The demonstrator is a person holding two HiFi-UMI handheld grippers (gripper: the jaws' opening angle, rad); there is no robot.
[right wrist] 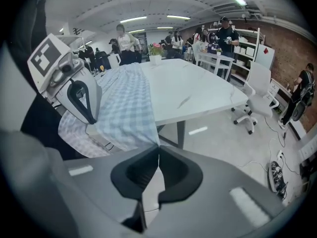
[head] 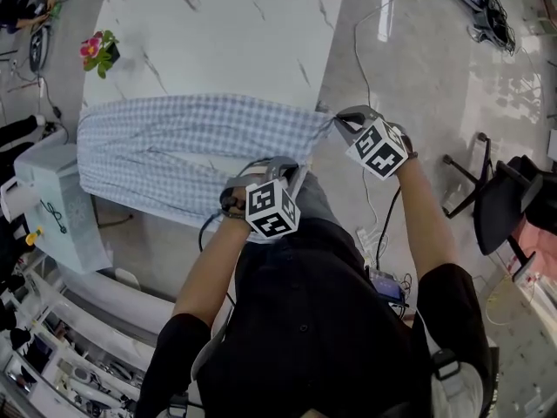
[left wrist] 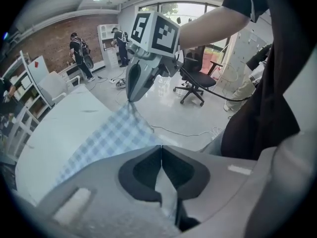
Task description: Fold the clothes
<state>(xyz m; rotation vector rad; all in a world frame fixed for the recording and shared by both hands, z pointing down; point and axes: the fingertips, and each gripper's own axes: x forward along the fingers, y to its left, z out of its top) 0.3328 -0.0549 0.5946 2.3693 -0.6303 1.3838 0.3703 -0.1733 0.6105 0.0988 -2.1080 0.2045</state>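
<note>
A blue-and-white checked garment point(head: 174, 142) lies spread across the near part of the white marble table point(head: 226, 33), its lower edge hanging over the near side. My left gripper point(head: 296, 174) is shut on the garment's near edge. In the left gripper view the cloth point(left wrist: 109, 138) runs in between the closed jaws point(left wrist: 161, 148). My right gripper point(head: 335, 122) is shut on the garment's right corner at the table edge. The right gripper view shows the fabric point(right wrist: 124, 108) pinched at the closed jaws point(right wrist: 158, 147), with the left gripper point(right wrist: 81, 100) close beside it.
A small pot of pink flowers point(head: 100, 52) stands at the table's far left corner. A white unit point(head: 48, 207) and shelves crowd the left side. Cables point(head: 376, 229) cross the floor, and a black office chair point(head: 496, 198) stands to the right. People stand far off.
</note>
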